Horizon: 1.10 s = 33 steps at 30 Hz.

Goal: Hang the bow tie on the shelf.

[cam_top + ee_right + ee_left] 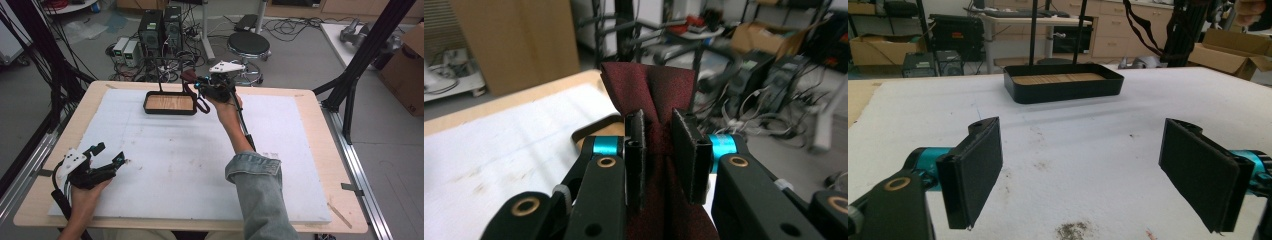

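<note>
A black tray (169, 103) with a wooden floor and a tall wire handle sits at the far middle of the white mat. My right gripper (196, 82) hovers just right of the tray, shut on a dark red necktie (202, 102) whose loop hangs down by the tray's right end. In the right gripper view the necktie (655, 95) is pinched between the jaws of that gripper (659, 155), its wide end sticking up past them. My left gripper (110, 154) rests open at the near left of the mat. In its own view the left gripper (1080, 170) faces the tray (1063, 85) from afar.
White foam mat (200, 155) covers the wooden table (320, 130). Beyond the far edge stand computer towers (160, 30), cables and a black stool (248, 45). Black frame posts rise at both sides; a cardboard box (407, 70) sits at the right.
</note>
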Each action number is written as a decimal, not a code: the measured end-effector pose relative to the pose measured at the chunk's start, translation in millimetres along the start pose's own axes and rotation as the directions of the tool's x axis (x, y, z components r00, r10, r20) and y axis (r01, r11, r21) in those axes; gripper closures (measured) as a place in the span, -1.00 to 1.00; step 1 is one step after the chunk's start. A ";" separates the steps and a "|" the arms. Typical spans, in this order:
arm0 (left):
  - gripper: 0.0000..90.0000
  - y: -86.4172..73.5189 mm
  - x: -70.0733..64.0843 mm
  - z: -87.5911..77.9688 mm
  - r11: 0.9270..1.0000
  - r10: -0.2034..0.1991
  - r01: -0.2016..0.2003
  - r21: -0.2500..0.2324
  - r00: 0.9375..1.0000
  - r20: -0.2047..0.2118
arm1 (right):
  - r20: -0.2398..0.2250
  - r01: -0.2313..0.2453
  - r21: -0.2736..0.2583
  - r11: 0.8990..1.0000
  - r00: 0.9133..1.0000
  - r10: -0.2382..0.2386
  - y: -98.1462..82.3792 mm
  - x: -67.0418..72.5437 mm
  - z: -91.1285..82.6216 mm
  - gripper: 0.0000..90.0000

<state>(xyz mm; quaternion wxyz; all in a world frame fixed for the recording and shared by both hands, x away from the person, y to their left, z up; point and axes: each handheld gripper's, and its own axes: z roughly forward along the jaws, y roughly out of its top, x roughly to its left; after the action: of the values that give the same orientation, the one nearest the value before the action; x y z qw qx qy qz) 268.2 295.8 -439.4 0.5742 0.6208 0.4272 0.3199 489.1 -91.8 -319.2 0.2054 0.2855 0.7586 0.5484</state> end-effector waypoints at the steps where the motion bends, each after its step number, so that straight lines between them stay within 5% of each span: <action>1: -0.60 0.2 0.0 -0.1 1.000 -0.002 0.002 -0.002 1.000 0.002 | 0.003 0.000 -0.014 1.000 1.000 0.000 2.2 -0.4 -0.1 0.69; 16: -0.60 1.0 0.9 -1.2 1.000 -0.005 0.005 -0.001 1.000 0.008 | 0.045 -0.007 -0.075 0.997 0.999 0.011 14.1 -3.8 10.8 0.69; 25: -0.60 0.9 1.3 -1.1 1.000 -0.011 0.011 -0.005 1.000 0.007 | 0.068 -0.074 -0.137 0.988 0.994 0.084 10.9 -18.2 11.5 0.69; 33: -0.60 0.9 2.1 -1.8 1.000 -0.015 0.015 -0.004 1.000 0.010 | 0.125 -0.090 -0.123 0.988 0.987 0.105 6.6 -22.0 14.8 0.69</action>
<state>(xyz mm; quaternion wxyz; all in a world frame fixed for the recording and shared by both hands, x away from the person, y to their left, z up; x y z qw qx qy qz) 267.7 298.5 -438.4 0.5799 0.6180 0.4283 0.3137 516.4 -94.1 -317.7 0.2440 0.3452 0.6952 0.5813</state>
